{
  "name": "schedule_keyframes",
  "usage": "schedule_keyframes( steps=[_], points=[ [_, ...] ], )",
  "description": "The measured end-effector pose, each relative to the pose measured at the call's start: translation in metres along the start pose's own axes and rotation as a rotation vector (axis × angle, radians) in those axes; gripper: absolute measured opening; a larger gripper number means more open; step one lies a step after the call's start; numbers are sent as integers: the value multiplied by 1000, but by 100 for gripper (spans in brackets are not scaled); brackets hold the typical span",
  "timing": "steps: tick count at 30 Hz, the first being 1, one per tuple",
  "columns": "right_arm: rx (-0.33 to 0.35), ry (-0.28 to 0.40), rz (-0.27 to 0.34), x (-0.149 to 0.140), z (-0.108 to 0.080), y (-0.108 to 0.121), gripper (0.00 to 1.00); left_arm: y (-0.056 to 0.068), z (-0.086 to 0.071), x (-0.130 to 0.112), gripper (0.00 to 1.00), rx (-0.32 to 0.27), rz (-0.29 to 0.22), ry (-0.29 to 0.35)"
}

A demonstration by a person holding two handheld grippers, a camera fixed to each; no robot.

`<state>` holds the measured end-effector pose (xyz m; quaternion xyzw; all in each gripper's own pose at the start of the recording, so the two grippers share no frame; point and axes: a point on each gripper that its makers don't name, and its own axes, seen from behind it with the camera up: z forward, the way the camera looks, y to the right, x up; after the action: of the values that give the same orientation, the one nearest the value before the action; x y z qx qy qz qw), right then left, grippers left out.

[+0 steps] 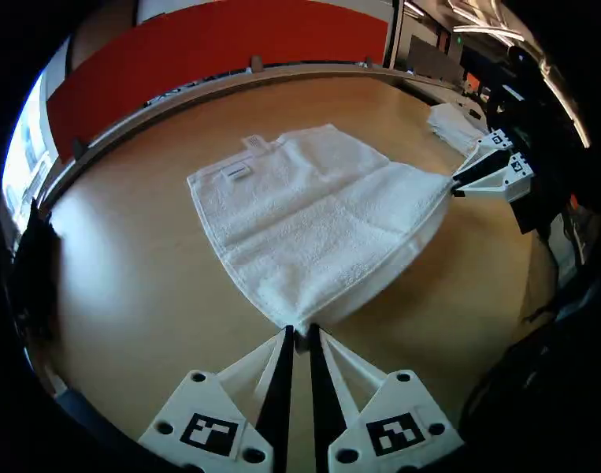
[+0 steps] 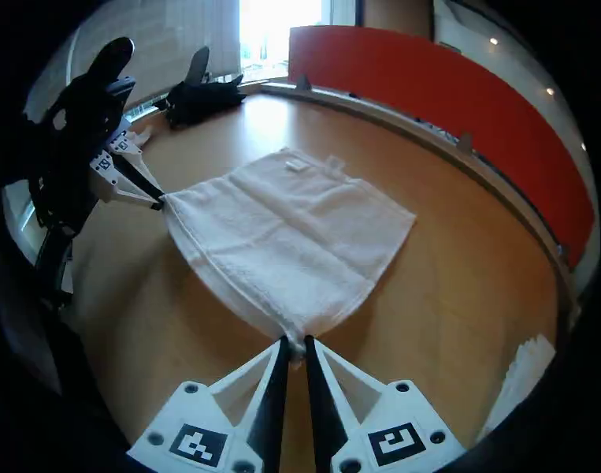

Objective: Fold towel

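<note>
A white towel [image 1: 316,213] [image 2: 288,236] lies folded over on the wooden table [image 1: 142,260], a small label on its far edge. My left gripper [image 1: 300,335] is shut on the towel's near corner. In the same view my right gripper [image 1: 458,185] pinches the right-hand corner, its white fingers [image 1: 497,177] pointing in from the right. In the right gripper view my right gripper [image 2: 294,344] is shut on the nearest corner, and my left gripper [image 2: 160,202] holds the left corner. The edge between both held corners is slightly raised.
A red partition [image 1: 221,39] [image 2: 450,87] runs along the table's far edge. A second white cloth [image 1: 454,126] [image 2: 524,370] lies at the table's side. Dark objects [image 2: 202,94] rest near the window end. Bare wood surrounds the towel.
</note>
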<state>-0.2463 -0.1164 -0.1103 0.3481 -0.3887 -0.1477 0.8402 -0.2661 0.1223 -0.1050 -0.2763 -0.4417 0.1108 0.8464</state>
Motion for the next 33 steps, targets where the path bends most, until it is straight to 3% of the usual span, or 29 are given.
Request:
schedule_keyframes(
  steps=[17, 26, 33],
  points=[
    [3, 55, -33, 37, -56, -10, 15, 9, -62, 31, 14, -14, -64, 34],
    [4, 64, -47, 45, -77, -13, 15, 17, -85, 41, 14, -34, -79, 45],
    [9, 62, -55, 44, -83, -14, 15, 20, -91, 44, 14, -39, -81, 51]
  ],
)
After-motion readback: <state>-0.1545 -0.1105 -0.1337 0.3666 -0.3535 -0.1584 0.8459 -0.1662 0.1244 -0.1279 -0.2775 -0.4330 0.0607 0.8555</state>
